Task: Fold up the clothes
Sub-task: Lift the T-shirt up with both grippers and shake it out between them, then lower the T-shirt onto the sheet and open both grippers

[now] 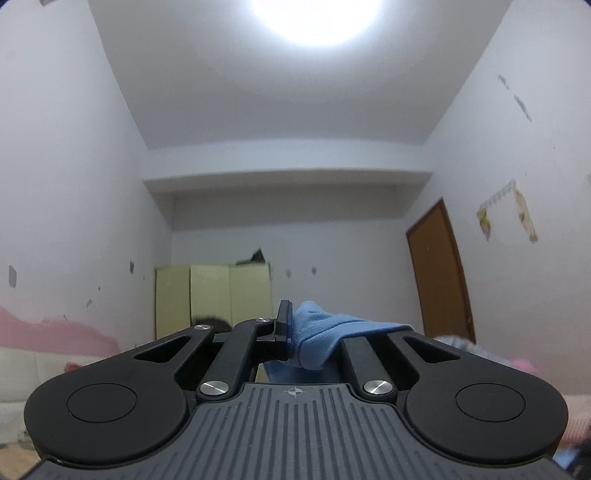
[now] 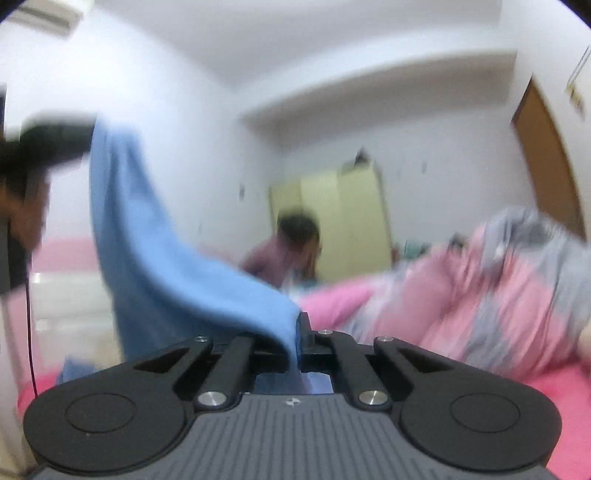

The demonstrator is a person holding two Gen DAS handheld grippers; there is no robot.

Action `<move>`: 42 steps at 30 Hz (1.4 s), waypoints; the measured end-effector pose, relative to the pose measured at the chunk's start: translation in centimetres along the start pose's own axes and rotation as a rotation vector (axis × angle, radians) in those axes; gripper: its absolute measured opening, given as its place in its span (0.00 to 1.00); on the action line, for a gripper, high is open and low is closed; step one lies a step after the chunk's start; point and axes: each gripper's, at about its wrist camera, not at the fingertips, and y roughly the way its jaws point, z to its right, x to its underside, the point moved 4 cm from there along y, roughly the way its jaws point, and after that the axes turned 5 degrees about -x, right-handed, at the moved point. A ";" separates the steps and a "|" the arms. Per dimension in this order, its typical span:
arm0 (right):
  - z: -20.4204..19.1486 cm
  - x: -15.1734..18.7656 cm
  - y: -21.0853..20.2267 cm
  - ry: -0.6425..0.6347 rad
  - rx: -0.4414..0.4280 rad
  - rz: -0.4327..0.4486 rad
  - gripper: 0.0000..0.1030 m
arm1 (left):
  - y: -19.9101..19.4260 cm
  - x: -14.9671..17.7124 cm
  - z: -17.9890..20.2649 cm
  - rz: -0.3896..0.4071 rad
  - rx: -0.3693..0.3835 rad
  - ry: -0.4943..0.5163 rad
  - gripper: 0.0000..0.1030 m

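The left gripper (image 1: 290,332) is pinching a bunched fold of the blue cloth (image 1: 317,336) at lower centre of its view, jaws pressed tight on it and tilted up toward the ceiling light (image 1: 314,18). The right gripper (image 2: 297,339) is clamping another edge of the same blue cloth (image 2: 155,236), which is sweeping from lower centre up to the upper left of that blurred frame. Behind it, pink and grey bedding (image 2: 498,295) is lying heaped at the right, and a yellow wardrobe (image 2: 343,218) is standing against the far wall.
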 end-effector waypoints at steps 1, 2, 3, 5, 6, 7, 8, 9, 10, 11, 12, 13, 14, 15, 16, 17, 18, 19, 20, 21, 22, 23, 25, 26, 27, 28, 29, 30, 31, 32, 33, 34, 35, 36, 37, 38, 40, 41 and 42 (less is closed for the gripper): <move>0.2 -1.6 -0.3 -0.014 0.004 0.044 0.03 | 0.1 -0.6 0.1 0.015 0.002 -0.001 0.04; 0.4 -3.1 -0.6 -0.030 0.008 0.088 0.03 | 0.3 -0.9 0.4 0.027 0.006 -0.001 0.04; 0.6 -4.5 -0.7 -0.048 0.013 0.129 0.03 | 0.5 -1.2 0.6 0.036 0.006 -0.001 0.04; 0.9 -7.2 -1.0 -0.077 0.019 0.200 0.03 | 1.2 -1.7 1.2 0.048 0.007 -0.006 0.04; 1.1 -8.3 -1.1 -0.085 0.023 0.227 0.03 | 1.7 -1.7 1.4 0.047 0.008 -0.012 0.04; 1.3 -9.2 -1.0 -0.095 0.026 0.249 0.03 | 2.2 -1.7 1.6 0.044 0.010 -0.017 0.04; 1.5 -10.1 -0.9 -0.106 0.030 0.270 0.03 | 2.7 -1.4 1.8 0.038 0.011 -0.022 0.04; 1.8 -10.7 -0.6 -0.116 0.036 0.279 0.03 | 3.3 -1.2 2.0 0.032 0.012 -0.027 0.04; 2.1 -11.1 -0.2 -0.126 0.042 0.284 0.03 | 3.8 -0.9 2.1 0.024 0.014 -0.032 0.04; 2.6 -11.2 0.7 -0.132 0.049 0.274 0.03 | 4.5 -0.2 2.3 0.009 0.015 -0.034 0.04; 3.0 -10.9 1.4 -0.135 0.057 0.258 0.03 | 5.2 0.7 2.4 -0.010 0.016 -0.035 0.04; 3.4 -10.5 2.1 -0.137 0.066 0.237 0.03 | 6.0 1.6 2.5 -0.028 0.016 -0.036 0.04; 4.0 -9.8 2.9 -0.134 0.075 0.212 0.03 | 6.8 2.8 2.6 -0.047 0.013 -0.034 0.04; 4.6 -9.1 3.7 -0.130 0.084 0.186 0.03 | 7.5 4.0 2.7 -0.064 0.008 -0.030 0.04; 5.3 -8.4 4.4 -0.123 0.095 0.162 0.03 | 8.2 5.2 2.8 -0.081 0.004 -0.024 0.04; 6.1 -7.6 5.1 -0.116 0.107 0.138 0.03 | 9.0 6.6 2.9 -0.100 0.001 -0.021 0.04; 6.9 -6.9 5.8 -0.108 0.118 0.115 0.03 | 9.6 7.8 2.8 -0.121 -0.002 -0.022 0.04; 7.7 -6.2 6.5 -0.100 0.130 0.092 0.03 | 10.3 8.9 2.8 -0.143 -0.005 -0.024 0.04; 8.5 -5.5 7.2 -0.093 0.143 0.073 0.03 | 11.1 10.1 2.8 -0.167 -0.008 -0.029 0.04; 9.4 -4.8 7.9 -0.086 0.155 0.055 0.03 | 11.9 11.4 2.8 -0.189 -0.011 -0.032 0.04; 10.3 -4.3 8.6 -0.080 0.170 0.040 0.03 | 12.7 12.5 2.9 -0.207 -0.015 -0.028 0.04; 11.3 -3.6 9.3 -0.075 0.186 0.026 0.03 | 13.2 13.6 2.8 -0.221 -0.019 -0.021 0.04; 13.4 -2.4 10.7 -0.064 0.218 0.000 0.03 | 14.4 16.5 3.2 -0.267 -0.013 0.005 0.04; 14.4 -1.7 11.4 -0.057 0.235 -0.018 0.03 | 15.1 18.1 3.6 -0.295 -0.008 0.021 0.04; 15.1 -0.7 11.7 -0.048 0.249 -0.039 0.03 | 15.8 19.7 4.0 -0.326 -0.002 0.038 0.04; 16.1 0.5 11.9 -0.039 0.263 -0.066 0.03 | 16.5 21.9 4.4 -0.369 0.007 0.054 0.04; 16.9 2.0 12.2 -0.032 0.277 -0.100 0.03 | 17.2 23.9 4.9 -0.412 0.015 0.072 0.04; 17.5 3.7 12.5 -0.027 0.291 -0.135 0.03 | 17.9 26.1 5.3 -0.457 0.022 0.088 0.05; 18.4 5.3 13.2 -0.019 0.302 -0.175 0.03 | 18.6 28.5 5.7 -0.508 0.028 0.096 0.05; 19.3 7.0 14.1 -0.010 0.312 -0.219 0.03 | 19.3 30.7 6.2 -0.557 0.031 0.103 0.05; 20.3 8.6 14.9 0.001 0.322 -0.264 0.03 | 20.2 32.7 6.7 -0.601 0.031 0.105 0.05; 21.3 10.3 15.8 0.015 0.330 -0.308 0.03 | 21.0 34.7 7.2 -0.643 0.030 0.109 0.05; 22.3 11.8 16.7 0.026 0.342 -0.349 0.03 | 22.0 36.7 7.9 -0.682 0.028 0.116 0.05; 23.1 13.3 17.4 0.035 0.355 -0.389 0.03 | 22.9 38.5 8.5 -0.722 0.022 0.117 0.06; 24.0 14.8 18.1 0.040 0.369 -0.423 0.03 | 23.8 40.2 9.1 -0.760 0.020 0.116 0.06; 24.9 16.3 18.8 0.045 0.380 -0.460 0.03 | 24.6 42.1 9.7 -0.804 0.016 0.119 0.06; 27.0 19.3 20.3 0.062 0.395 -0.543 0.03 | 25.3 45.1 10.6 -0.881 0.018 0.132 0.07; 27.9 20.9 20.9 0.075 0.400 -0.588 0.03 | 25.5 46.7 11.0 -0.928 0.024 0.141 0.09; 28.9 22.5 21.5 0.089 0.405 -0.633 0.04 | 25.6 48.4 11.4 -0.986 0.033 0.149 0.17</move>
